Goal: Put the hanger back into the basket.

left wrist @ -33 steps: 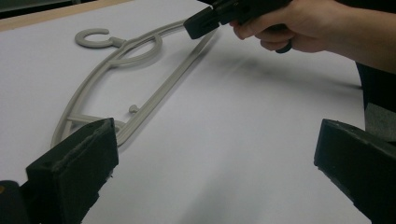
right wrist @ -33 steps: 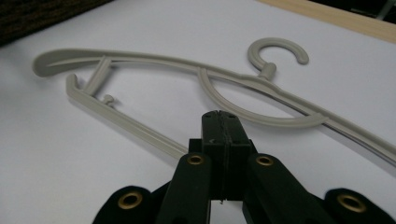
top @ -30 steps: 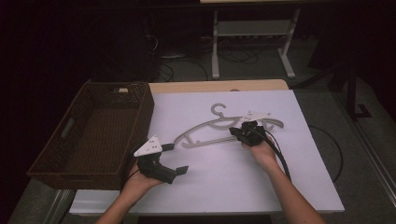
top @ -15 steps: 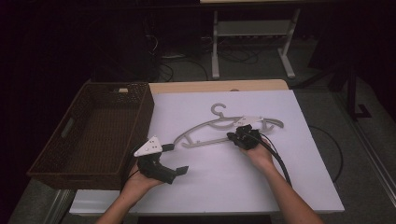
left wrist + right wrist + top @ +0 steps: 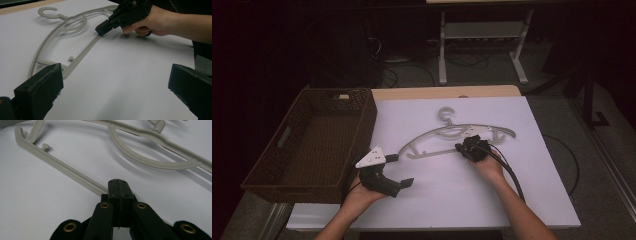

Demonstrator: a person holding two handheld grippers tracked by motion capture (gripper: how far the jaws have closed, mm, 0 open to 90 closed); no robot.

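Note:
A pale grey plastic hanger (image 5: 434, 134) lies flat on the white sheet, hook pointing away from me. My right gripper (image 5: 460, 147) is shut, jaws pressed together with nothing seen between them, and its tip rests on the hanger's lower bar (image 5: 75, 173) near the middle. In the left gripper view the right gripper (image 5: 100, 29) touches that bar from above. My left gripper (image 5: 399, 170) is held open just above the sheet, near the hanger's left end (image 5: 37, 61), with nothing between its jaws. The right gripper view looks past its shut jaws (image 5: 117, 184) at the hanger's curved inner loop (image 5: 150, 162).
A dark woven basket (image 5: 287, 135) stands at the table's left, empty as far as I can see. The white sheet (image 5: 512, 190) covers most of the tabletop, with a wooden edge (image 5: 437, 92) behind it. Cables and a metal stand (image 5: 482, 35) are on the floor beyond.
The right gripper has slid slightly left and toward me along the hanger. The hanger and the left gripper have stayed in place.

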